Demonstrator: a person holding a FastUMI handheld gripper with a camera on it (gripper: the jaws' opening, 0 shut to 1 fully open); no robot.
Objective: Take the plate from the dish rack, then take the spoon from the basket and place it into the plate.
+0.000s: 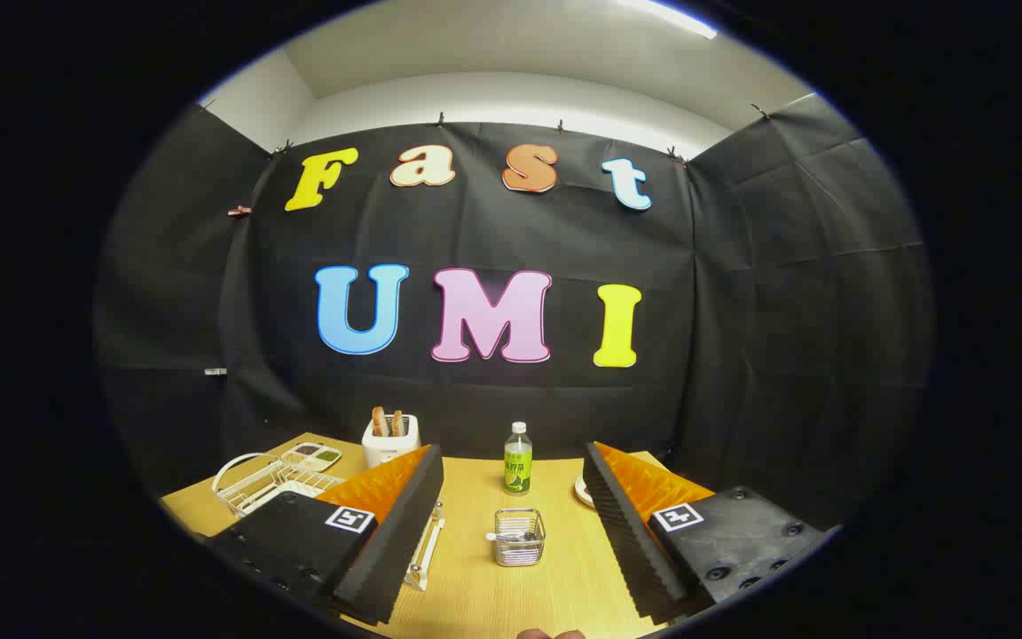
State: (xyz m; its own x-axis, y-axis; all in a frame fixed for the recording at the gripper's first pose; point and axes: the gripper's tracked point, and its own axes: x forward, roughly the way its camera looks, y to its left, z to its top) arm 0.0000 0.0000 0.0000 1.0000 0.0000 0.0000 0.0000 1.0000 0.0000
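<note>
so the spoon step is in hand, judging by the white round plate (584, 491) lying off the rack.
gripper (511, 524) fingers spread wide, holding nothing. small square wire mesh basket (519, 537) sits between them; the metal spoon (505, 536) lies across it, long axis side to side, tip poking left. next: lower and narrow onto it. beyond the basket, a green-labelled plastic bottle (518, 459); far left of it, the white wire dish rack (267, 484).

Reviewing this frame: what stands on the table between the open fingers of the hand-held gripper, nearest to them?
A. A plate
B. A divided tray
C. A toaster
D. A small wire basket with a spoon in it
D: the small wire basket holding a spoon sits between the fingers of the open hand-held gripper, with the green bottle beyond it.
</note>
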